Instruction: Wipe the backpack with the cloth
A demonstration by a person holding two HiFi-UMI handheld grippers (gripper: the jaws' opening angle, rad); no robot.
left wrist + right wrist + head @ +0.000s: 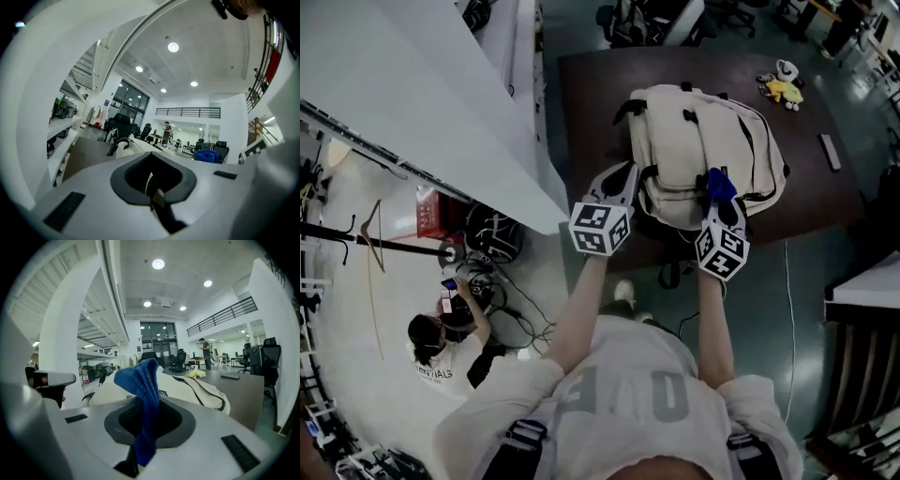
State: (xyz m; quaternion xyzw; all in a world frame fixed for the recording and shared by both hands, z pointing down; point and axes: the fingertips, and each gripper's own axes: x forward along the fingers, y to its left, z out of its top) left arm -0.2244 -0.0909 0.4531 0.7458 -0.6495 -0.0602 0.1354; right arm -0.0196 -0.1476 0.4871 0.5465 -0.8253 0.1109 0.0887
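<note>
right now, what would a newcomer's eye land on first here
The cream backpack lying on the dark table stands out first. Next comes the blue cloth pinched in the right tool, held at the backpack's near edge.

I can read no word or number for certain. In the head view, big pale letters cross my shirt (628, 394) at six o'clock, too foreshortened to spell out. The red box (431, 214) at nine o'clock bears white print, too small to read. The small dark label (162, 393) on the backpack (192, 389) is illegible.
</note>
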